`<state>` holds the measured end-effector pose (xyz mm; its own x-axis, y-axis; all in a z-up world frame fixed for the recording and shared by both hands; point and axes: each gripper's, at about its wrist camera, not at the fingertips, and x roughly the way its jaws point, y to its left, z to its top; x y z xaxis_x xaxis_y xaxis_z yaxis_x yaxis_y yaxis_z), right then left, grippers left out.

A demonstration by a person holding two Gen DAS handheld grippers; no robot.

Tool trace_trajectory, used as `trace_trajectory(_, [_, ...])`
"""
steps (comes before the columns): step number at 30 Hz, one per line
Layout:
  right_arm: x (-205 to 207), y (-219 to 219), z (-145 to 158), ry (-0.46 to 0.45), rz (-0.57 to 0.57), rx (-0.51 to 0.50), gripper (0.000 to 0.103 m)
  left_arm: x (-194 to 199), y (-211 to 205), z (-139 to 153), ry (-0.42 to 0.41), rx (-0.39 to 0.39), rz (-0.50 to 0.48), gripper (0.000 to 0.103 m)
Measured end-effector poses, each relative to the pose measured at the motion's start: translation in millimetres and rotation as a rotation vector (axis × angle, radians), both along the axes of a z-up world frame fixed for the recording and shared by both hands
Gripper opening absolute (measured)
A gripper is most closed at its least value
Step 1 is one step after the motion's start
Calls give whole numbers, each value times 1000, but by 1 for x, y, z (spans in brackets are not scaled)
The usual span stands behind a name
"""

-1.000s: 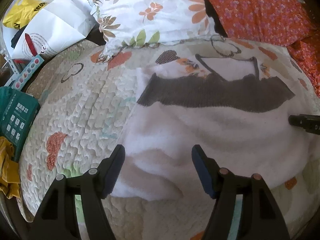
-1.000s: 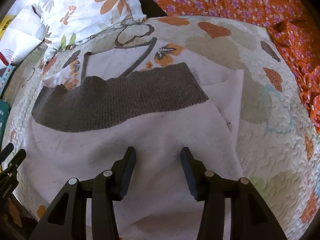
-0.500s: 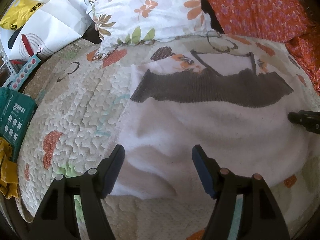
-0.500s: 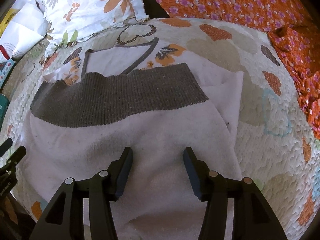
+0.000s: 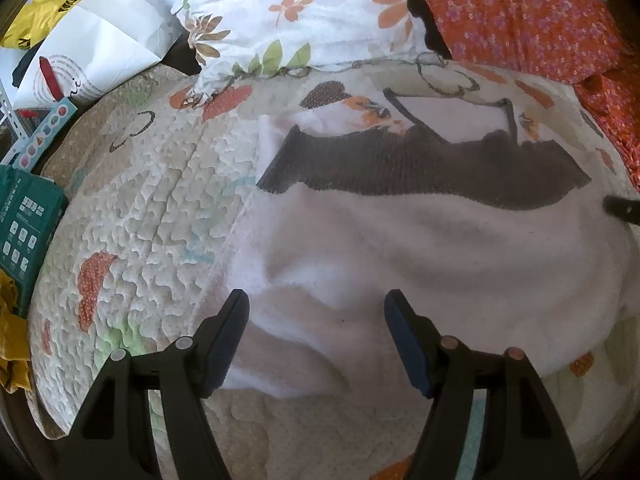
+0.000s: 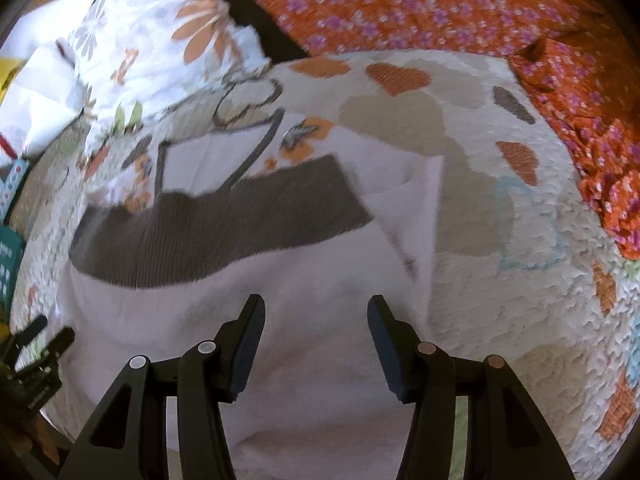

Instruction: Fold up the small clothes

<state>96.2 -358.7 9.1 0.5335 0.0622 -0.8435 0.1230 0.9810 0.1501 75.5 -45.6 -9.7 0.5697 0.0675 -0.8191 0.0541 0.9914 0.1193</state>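
Observation:
A small white fleece garment point(image 5: 420, 248) with a dark grey ribbed band point(image 5: 420, 168) lies folded over on the quilted bed cover point(image 5: 152, 216). Its grey-trimmed neckline point(image 5: 452, 116) shows beyond the band. It also shows in the right wrist view point(image 6: 304, 280), band point(image 6: 224, 224) across the middle. My left gripper point(image 5: 316, 308) is open and empty, over the garment's near left part. My right gripper point(image 6: 316, 312) is open and empty, over the garment's near right part. The right gripper's tip shows at the right edge of the left view point(image 5: 624, 208).
A floral pillow point(image 5: 296, 12) and an orange flowered cloth point(image 5: 528, 12) lie at the far side. White bags point(image 5: 92, 52), a teal box point(image 5: 24, 228) and a yellow cloth point(image 5: 10, 344) sit at the left. The left gripper's body shows low left in the right view point(image 6: 36, 360).
Both grippers have shifted slightly over the garment and stay open. The right wrist view has tilted and is blurred by motion. The garment lies as before.

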Motion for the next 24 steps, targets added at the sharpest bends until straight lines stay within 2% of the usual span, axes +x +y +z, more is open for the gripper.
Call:
trace_trajectory(13, [-11,-97,9,-16,-216,220,64,7,-24,-2,25,-45,-19,71])
trace_trajectory(24, [-9,-105,-17,51,-182,336,67,14,-65,-1,34,-86,-75,73])
